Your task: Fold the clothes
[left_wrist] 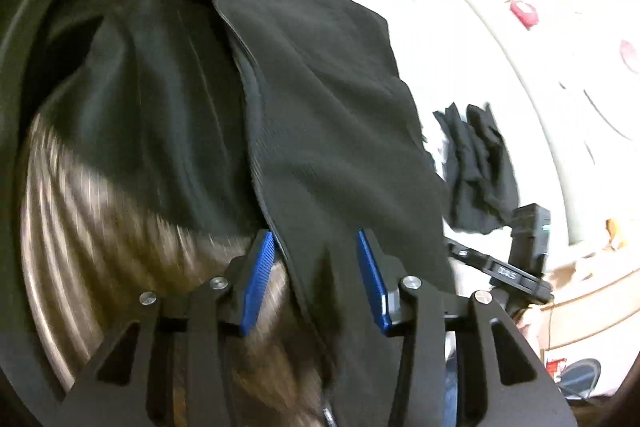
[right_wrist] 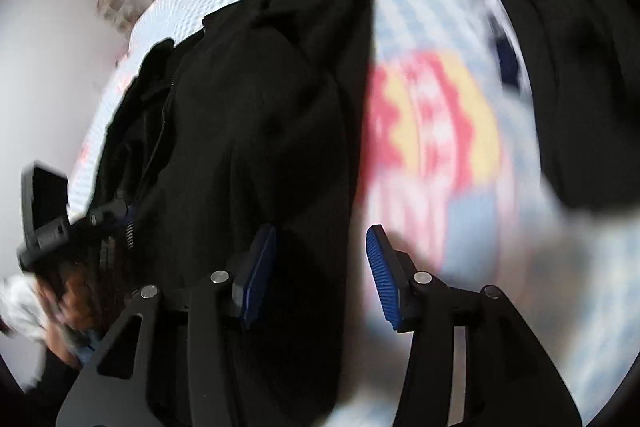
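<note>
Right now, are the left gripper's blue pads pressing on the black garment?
Cannot tell. In the left wrist view the black garment lies between the left gripper's spread pads, but neither contact nor gap shows plainly.

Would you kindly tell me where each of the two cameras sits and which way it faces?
Left wrist view: mounted on the left hand-held gripper, looking forward and down along its blue pads at a black garment draped between them; the other gripper shows at right.
Right wrist view: mounted on the right hand-held gripper, looking down at the black garment on a patterned bedsheet; the other gripper shows at left.
Shared: the black garment, and each view catches the opposite gripper.
</note>
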### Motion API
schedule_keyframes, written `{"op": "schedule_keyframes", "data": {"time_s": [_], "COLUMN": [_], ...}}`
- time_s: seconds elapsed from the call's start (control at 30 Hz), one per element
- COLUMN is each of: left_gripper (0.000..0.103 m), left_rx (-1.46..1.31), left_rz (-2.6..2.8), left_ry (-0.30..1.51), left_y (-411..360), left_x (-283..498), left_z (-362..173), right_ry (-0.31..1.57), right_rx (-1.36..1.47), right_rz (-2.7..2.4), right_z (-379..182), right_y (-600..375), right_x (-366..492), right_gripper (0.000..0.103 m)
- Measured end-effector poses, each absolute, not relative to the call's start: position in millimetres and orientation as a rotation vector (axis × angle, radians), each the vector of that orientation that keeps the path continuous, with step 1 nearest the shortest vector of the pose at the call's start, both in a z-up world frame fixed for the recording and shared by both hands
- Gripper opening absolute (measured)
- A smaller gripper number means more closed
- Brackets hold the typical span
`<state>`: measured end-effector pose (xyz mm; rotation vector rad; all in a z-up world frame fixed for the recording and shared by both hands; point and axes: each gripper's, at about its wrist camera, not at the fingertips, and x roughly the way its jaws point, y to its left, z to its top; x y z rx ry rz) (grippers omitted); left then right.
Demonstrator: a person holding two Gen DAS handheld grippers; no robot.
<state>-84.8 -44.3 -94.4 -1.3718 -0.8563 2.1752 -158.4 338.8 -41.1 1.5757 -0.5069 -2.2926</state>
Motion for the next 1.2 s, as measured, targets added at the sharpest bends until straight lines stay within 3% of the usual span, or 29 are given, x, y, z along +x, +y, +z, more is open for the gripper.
{"op": "schedule_keyframes", "data": {"time_s": [0.07,0.2,0.37,0.47,0.53,0.6,0.67,0.8,0.93,1.0,1.13,1.2], "left_gripper": [0.044,0.046,0.043,0.051,0.057,0.061,0.071,0.072,0.077,0.078,0.078,0.08], "left_rx": [-1.324,-1.431,-1.297,-1.161,-1.197,-1.258,-1.319,-1.532,-1.544,-1.534,-1.451,-1.503], "left_rz": [2.181,2.218,2.282,2.503,2.641,2.756,2.762,2.665,2.753,2.807,2.893,2.835], "left_ry": [-0.893,-0.884,-1.013,-1.116,-1.146,-1.166,-1.175,-1.13,-1.024,-0.968,-1.052,-1.051], "left_y": [-31.0,-6.5,-37.7,-89.4,-117.6,-138.3,-137.8,-137.1,-110.4,-96.6,-134.6,-136.5], "left_x": [-58.9,-13.9,44.3,85.9,102.1,113.8,112.6,101.0,93.8,90.8,103.9,94.4], "left_z": [-96.7,-108.5,-96.9,-68.0,-62.6,-62.1,-70.0,-98.6,-105.2,-106.6,-101.4,-108.3], "right_ry": [-0.646,-0.697,-0.452,-0.405,-0.425,-0.509,-0.555,-0.382,-0.392,-0.275,-0.048,-0.118], "right_rx": [1.562,1.53,1.339,1.247,1.217,1.308,1.386,1.48,1.463,1.364,1.25,1.35], "right_rz": [-2.27,-2.272,-2.444,-2.401,-2.323,-2.21,-2.139,-2.165,-2.211,-2.327,-2.435,-2.376], "right_z": [-49.3,-62.0,-9.7,7.3,10.4,-13.4,-40.8,-71.1,-61.7,-40.0,-15.2,-35.8], "right_y": [345.3,327.1,295.8,269.9,252.6,243.1,231.0,211.1,211.1,203.9,182.9,181.7], "right_x": [-124.1,-89.7,-58.9,-50.0,-46.5,-45.6,-46.4,-38.5,-33.7,-23.5,-14.8,-19.2], "right_gripper": [0.05,0.05,0.052,0.068,0.067,0.067,0.065,0.064,0.064,0.063,0.064,0.064]}}
